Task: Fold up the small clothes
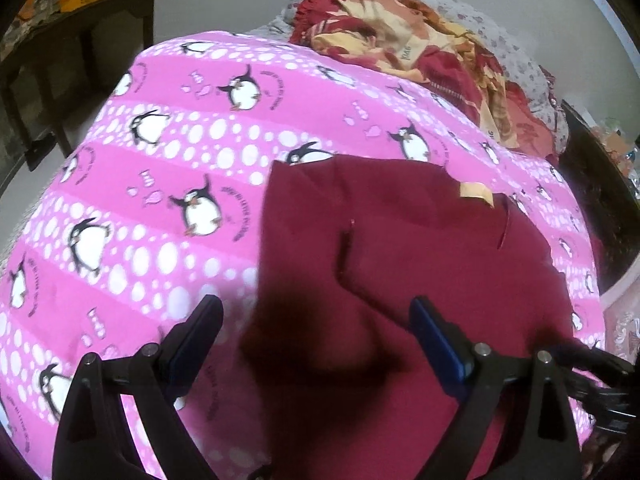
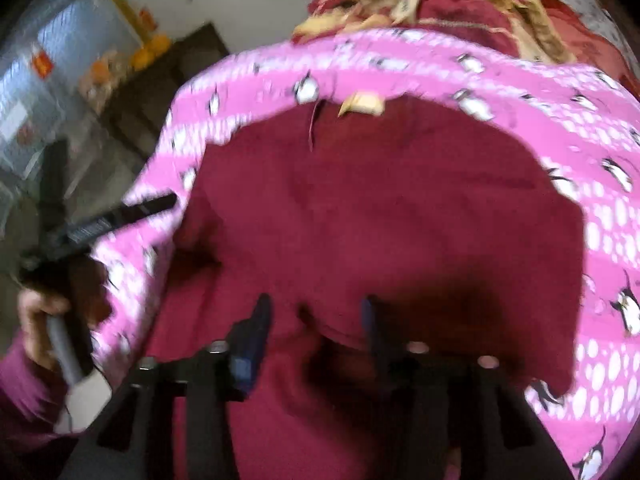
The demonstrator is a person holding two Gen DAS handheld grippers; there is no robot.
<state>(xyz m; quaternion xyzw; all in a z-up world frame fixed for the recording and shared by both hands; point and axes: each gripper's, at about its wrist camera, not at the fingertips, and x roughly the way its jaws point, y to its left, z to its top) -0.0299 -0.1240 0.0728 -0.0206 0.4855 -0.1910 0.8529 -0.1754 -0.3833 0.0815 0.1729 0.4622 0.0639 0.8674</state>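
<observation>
A maroon garment with a small yellow tag lies spread on a pink penguin-print bedsheet. My left gripper is open just above the garment's near left edge, with nothing between its fingers. In the right wrist view the same garment fills the middle, its tag at the far edge. My right gripper is open over the garment's near edge; this view is blurred. The left gripper shows at the left, held by a hand.
A heap of red and yellow clothes lies at the bed's far end on a grey patterned pillow. A dark wooden table stands left of the bed. Dark furniture stands at the right.
</observation>
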